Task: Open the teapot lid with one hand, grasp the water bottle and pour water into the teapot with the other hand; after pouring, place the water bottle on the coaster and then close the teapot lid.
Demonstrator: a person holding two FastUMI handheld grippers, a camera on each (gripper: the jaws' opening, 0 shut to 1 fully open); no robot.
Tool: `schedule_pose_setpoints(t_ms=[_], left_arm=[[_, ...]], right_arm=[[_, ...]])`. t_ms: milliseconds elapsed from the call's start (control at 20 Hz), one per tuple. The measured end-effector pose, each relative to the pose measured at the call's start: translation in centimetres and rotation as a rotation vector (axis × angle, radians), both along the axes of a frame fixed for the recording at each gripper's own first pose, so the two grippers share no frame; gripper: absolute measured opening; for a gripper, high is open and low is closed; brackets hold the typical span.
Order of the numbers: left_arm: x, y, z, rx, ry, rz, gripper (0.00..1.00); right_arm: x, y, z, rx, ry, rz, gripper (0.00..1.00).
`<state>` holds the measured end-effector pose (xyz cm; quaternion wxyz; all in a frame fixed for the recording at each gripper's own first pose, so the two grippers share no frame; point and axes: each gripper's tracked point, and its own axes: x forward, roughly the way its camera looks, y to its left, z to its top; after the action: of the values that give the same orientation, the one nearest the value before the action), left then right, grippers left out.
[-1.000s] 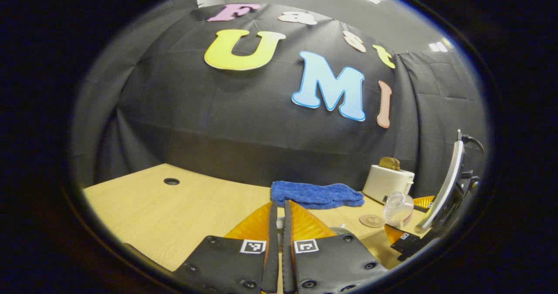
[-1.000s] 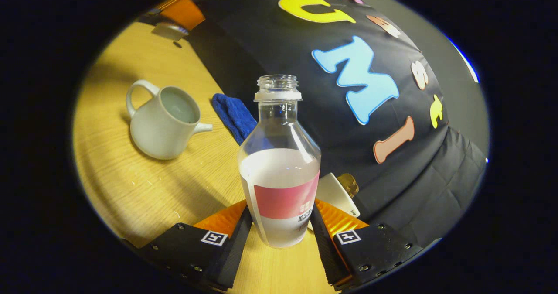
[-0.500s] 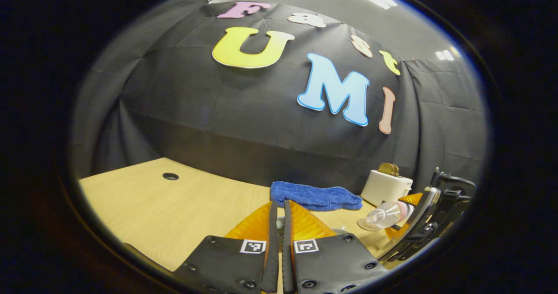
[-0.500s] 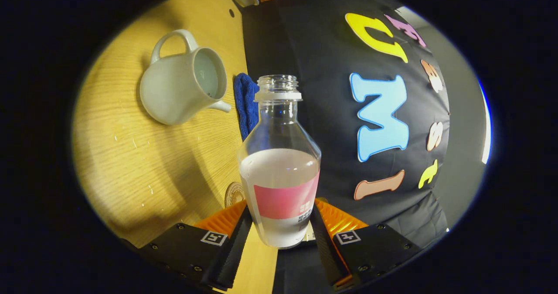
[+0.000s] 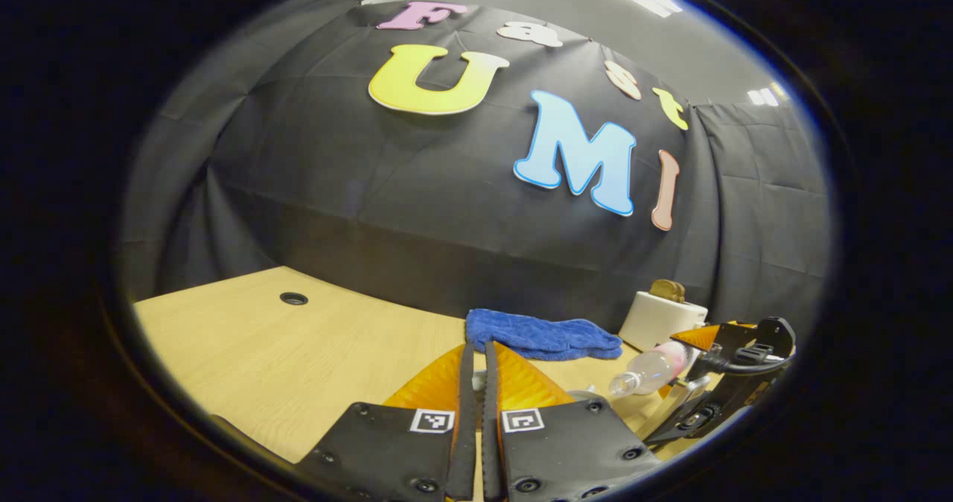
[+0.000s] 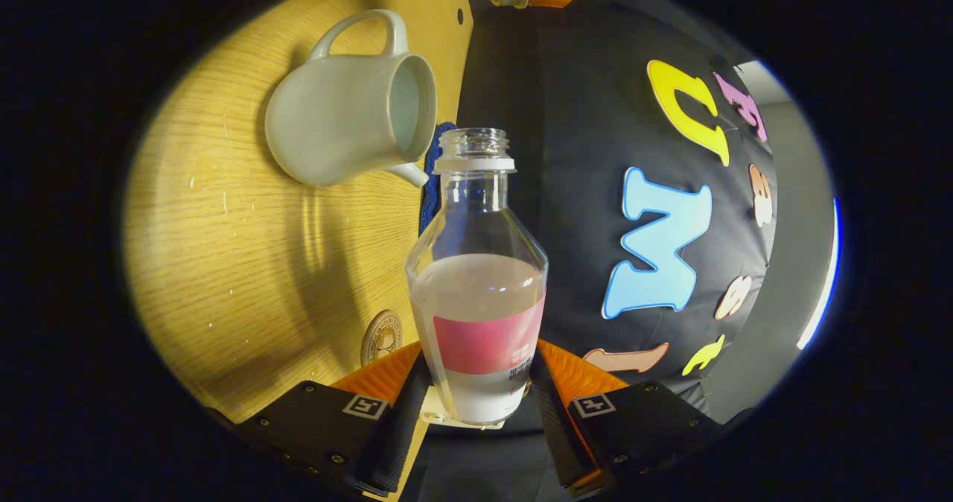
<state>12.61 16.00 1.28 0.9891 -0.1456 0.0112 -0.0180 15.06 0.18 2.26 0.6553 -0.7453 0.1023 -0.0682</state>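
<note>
In the left gripper view, the left gripper [image 5: 477,383] is hovering over the table [image 5: 298,353] with its fingers pressed nearly together; what they pinch I cannot tell. To the right, the bottle [image 5: 649,369] is lying tipped, mouth toward the centre, near a towel [image 5: 540,334] and toaster [image 5: 659,317].

In the right gripper view, the right gripper [image 6: 480,390] is pinching the bottle [image 6: 478,278], half full. The lidless teapot [image 6: 350,118] is sitting just beyond its mouth. The coaster [image 6: 381,336] is lying beside the left finger.
</note>
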Motion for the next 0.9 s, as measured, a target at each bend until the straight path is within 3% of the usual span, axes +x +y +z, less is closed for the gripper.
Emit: schedule_pose_setpoints(t_ms=[900], left_arm=[[0.1,0.9,-0.3,-0.030,0.006,0.012,0.10]], right_arm=[[1.8,2.0,3.3,-0.307,-0.050,0.108,0.75]])
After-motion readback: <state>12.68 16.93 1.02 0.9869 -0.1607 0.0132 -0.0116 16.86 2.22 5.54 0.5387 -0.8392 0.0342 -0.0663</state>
